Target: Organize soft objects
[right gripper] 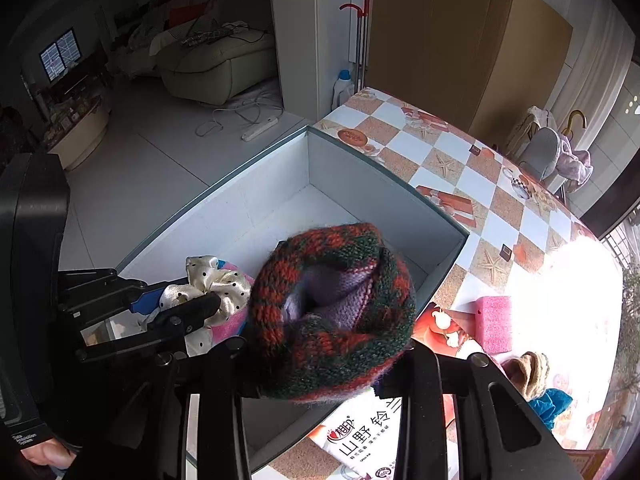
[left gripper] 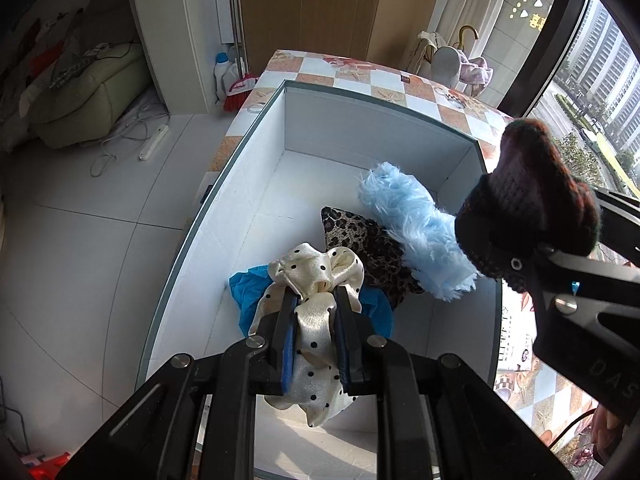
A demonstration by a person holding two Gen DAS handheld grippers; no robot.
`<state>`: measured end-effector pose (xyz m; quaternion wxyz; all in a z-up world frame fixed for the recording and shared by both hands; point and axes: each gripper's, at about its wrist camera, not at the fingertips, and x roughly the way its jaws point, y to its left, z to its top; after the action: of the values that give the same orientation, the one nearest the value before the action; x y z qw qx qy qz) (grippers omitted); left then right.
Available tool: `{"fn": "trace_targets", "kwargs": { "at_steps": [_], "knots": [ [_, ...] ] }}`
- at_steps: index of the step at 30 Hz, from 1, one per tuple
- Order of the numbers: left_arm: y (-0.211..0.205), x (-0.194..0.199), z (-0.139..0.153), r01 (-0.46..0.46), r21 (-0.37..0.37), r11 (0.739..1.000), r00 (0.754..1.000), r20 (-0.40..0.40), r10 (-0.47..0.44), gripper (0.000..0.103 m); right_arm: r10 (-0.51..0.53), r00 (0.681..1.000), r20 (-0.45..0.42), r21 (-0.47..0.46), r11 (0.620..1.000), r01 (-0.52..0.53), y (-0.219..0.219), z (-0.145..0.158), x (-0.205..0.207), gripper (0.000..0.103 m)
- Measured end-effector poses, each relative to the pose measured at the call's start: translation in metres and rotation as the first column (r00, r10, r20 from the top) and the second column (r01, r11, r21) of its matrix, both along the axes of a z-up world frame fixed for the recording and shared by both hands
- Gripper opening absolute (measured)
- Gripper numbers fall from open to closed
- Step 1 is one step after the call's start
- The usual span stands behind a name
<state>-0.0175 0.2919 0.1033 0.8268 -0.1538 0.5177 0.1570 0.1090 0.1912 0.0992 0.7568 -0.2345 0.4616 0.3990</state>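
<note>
The left gripper (left gripper: 316, 320) is clamping the polka-dot satin cloth (left gripper: 320, 276) over the white box (left gripper: 256, 184), holding leopard cloth (left gripper: 360, 236) and blue fluffy roll (left gripper: 416, 224); only the right view is showing the right gripper (right gripper: 320, 376) clenching the knitted hat (right gripper: 332, 312), pink sponge (right gripper: 494, 324) beyond
</note>
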Motion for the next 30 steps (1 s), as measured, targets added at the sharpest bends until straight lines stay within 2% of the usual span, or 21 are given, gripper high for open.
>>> {"fn": "trace_targets", "kwargs": {
  "at_steps": [8,23,26,28,29,30],
  "knots": [
    [0.005,0.003,-0.002,0.003,-0.016,1.0,1.0,-0.002,-0.003,0.019,-0.006,1.0,-0.03,0.009,1.0,0.006,0.012,-0.002,0.01,0.036],
    [0.012,-0.002,-0.013,-0.007,-0.08,0.997,1.0,0.005,0.008,0.02,-0.001,1.0,-0.025,-0.025,1.0,0.001,0.032,-0.017,0.014,0.036],
    [0.013,-0.003,-0.012,-0.007,-0.076,0.997,1.0,0.019,0.008,0.024,-0.009,1.0,-0.025,-0.021,1.0,0.008,0.033,-0.017,0.016,0.036],
    [0.015,-0.004,-0.011,-0.014,-0.083,0.996,1.0,0.02,0.016,0.033,-0.007,1.0,-0.028,-0.022,1.0,0.007,0.035,-0.017,0.016,0.036],
    [0.016,-0.005,-0.011,-0.021,-0.086,0.996,1.0,0.02,0.022,0.042,-0.009,1.0,-0.027,-0.021,1.0,0.009,0.036,-0.017,0.016,0.036],
    [0.017,-0.005,-0.011,-0.027,-0.087,0.996,0.999,0.02,0.029,0.052,-0.013,1.0,-0.021,-0.021,1.0,0.013,0.037,-0.016,0.016,0.045]
  ]
}}
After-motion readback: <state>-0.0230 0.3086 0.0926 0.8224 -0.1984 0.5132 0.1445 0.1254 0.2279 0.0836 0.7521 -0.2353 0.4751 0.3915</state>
